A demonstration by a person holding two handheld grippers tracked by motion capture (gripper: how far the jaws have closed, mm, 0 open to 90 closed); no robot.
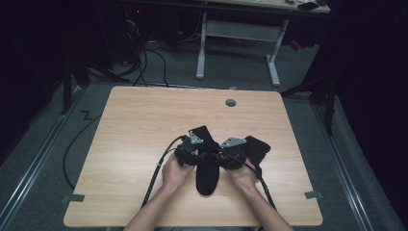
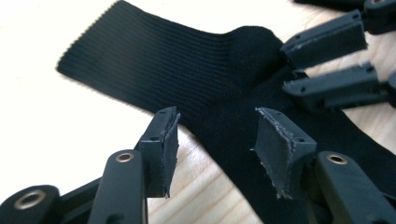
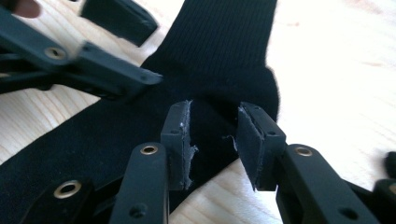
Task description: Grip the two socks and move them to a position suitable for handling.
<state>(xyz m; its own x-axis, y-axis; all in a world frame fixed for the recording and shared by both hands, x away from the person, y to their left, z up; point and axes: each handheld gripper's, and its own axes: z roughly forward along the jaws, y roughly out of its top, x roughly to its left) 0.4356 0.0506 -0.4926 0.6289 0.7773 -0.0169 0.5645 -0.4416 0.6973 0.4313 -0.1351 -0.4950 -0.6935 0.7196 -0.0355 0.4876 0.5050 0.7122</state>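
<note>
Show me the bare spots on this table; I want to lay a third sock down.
The far half of the light wooden table, from the round grey grommet across to the left edge, is bare. So are both near corners. The middle is crowded: the black ribbed sock, a second black sock, and both hands.

The high view is dim: the table (image 1: 144,125) is lit softly from above while the room around it is lost in darkness. In both gripper views the wood is overexposed to near white, with glare at the edges. The black sock (image 2: 187,70) keeps its ribbed detail, and the nearest jaws are slightly blurred.
</note>
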